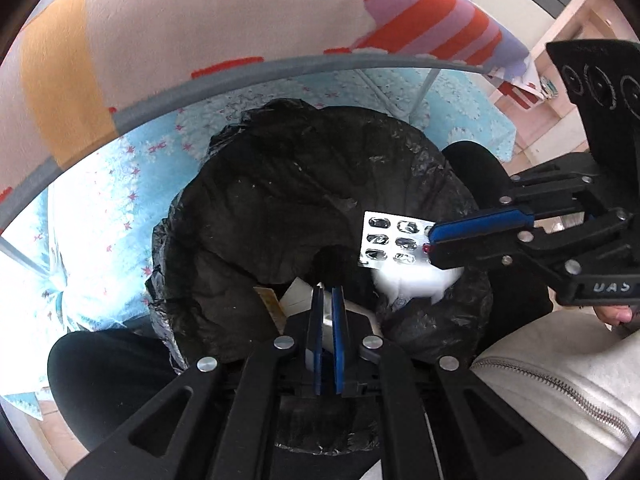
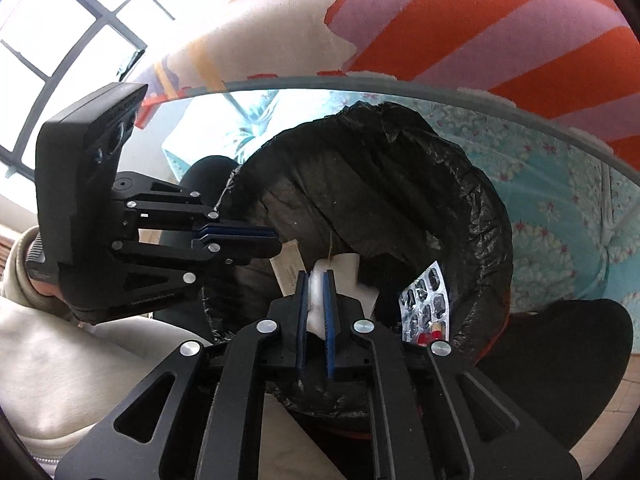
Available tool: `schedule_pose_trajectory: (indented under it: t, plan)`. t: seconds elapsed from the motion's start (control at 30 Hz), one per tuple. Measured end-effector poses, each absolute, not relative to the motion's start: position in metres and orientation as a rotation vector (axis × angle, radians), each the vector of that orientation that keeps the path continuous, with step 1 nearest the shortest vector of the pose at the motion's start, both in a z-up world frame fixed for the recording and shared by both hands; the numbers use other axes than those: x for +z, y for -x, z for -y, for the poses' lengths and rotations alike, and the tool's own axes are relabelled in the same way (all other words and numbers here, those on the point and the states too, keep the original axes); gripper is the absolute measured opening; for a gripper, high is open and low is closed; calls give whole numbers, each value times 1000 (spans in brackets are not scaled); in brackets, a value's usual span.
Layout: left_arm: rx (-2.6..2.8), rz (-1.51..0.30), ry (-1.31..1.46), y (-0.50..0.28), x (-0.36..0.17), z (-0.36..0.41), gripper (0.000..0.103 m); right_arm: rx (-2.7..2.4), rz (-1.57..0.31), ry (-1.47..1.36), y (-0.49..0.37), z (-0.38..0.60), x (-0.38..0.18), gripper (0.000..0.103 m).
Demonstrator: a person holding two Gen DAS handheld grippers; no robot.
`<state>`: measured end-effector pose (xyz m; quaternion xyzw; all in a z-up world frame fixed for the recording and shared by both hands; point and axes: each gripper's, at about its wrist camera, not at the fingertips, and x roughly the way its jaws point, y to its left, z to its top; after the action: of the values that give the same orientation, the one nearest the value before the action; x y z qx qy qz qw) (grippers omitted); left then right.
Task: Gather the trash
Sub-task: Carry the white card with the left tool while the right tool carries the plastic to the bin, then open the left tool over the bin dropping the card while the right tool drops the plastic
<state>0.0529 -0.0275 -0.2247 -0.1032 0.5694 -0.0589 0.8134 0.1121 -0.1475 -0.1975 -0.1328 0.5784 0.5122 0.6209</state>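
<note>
Left wrist view: the left gripper (image 1: 329, 300) is hanging over the bin (image 1: 280, 208), its jaws nearly closed and grasping nothing. The right gripper (image 1: 434, 242) is reaching in from the right, clenching a blister pack (image 1: 394, 242) above the bin mouth, just over a white wad (image 1: 416, 284). Paper scraps (image 1: 296, 300) are lying inside the black liner.

Right wrist view: the right gripper (image 2: 316, 280) is pointing into the bin (image 2: 400, 184); the blister pack (image 2: 426, 306) is showing to its right, red capsules at its lower edge. White tissue (image 2: 346, 266) is lying beyond the fingertips. The left gripper (image 2: 276, 242) is hovering at left, jaws together, under the table (image 2: 520, 108).
</note>
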Motion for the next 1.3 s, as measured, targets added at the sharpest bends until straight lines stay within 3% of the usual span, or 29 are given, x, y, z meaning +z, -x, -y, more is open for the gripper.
schedule_pose_trajectory:
  t: [0.07, 0.6, 1.3]
  plan:
    - [-122, -1218, 224, -53, -224, 27, 4, 1173, -1317, 302, -114, 150, -195, 39]
    - [-100, -1161, 219, -51, -198, 21, 4, 1167, -1270, 280, -123, 156, -175, 39]
    - [-90, -903, 98, -64, -89, 14, 4, 1158, -1063, 239, -157, 166, -96, 43]
